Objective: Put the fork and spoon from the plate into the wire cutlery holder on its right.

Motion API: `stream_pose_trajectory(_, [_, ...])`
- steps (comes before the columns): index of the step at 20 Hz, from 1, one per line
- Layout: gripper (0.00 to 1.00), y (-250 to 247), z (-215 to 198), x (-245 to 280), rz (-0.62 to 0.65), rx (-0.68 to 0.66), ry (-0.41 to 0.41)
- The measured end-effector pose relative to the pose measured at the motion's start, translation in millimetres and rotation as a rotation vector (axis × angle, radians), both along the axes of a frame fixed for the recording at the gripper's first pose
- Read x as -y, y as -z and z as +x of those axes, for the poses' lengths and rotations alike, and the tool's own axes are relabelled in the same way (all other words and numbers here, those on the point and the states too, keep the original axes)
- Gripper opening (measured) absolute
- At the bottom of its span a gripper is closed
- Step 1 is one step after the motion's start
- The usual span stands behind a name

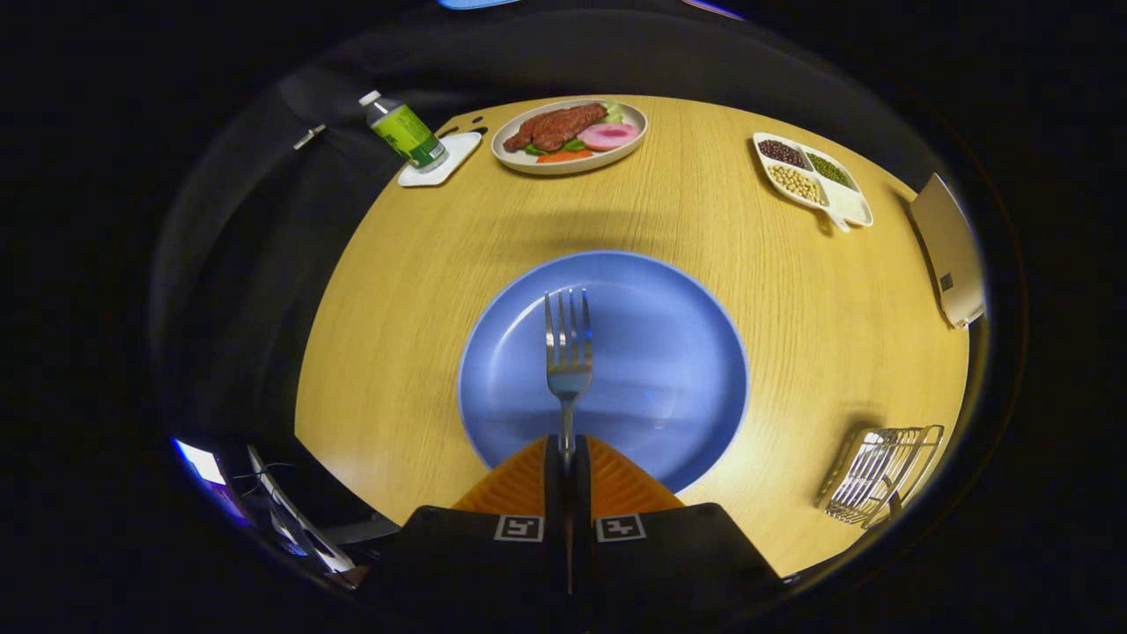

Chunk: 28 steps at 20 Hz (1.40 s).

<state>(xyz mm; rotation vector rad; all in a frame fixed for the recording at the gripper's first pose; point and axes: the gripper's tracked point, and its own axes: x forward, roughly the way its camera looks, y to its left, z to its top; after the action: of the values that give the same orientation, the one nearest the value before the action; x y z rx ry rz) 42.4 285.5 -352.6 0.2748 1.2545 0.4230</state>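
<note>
Now jaws (568, 458) clamped on the fork (568, 352) handle, tines forward above the blue plate (669, 352).

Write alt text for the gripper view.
The gripper is shut on a fork by its handle, tines pointing forward over an empty blue plate. A wire cutlery holder stands to the plate's right on the round wooden table.

fork (568, 352): shiny metal | plate (669, 352): smooth, glossy | table (775, 299): matt wood grain
</note>
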Motion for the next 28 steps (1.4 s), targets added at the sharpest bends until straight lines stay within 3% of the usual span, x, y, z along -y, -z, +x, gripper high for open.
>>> stream_pose_trajectory(7, [0.07,-68.1,-11.5,77.3,0.041,0.112,-0.001])
stream_pose_trajectory(17, [0.07,-100.0,-46.2,211.4,-0.006,0.102,0.011])
stream_pose_trajectory(21, [0.07,-96.1,-61.8,255.9,-0.05,0.03,-0.042])
stream_pose_trajectory(28, [0.07,-57.9,-87.4,293.6,-0.171,-0.236,-0.159])
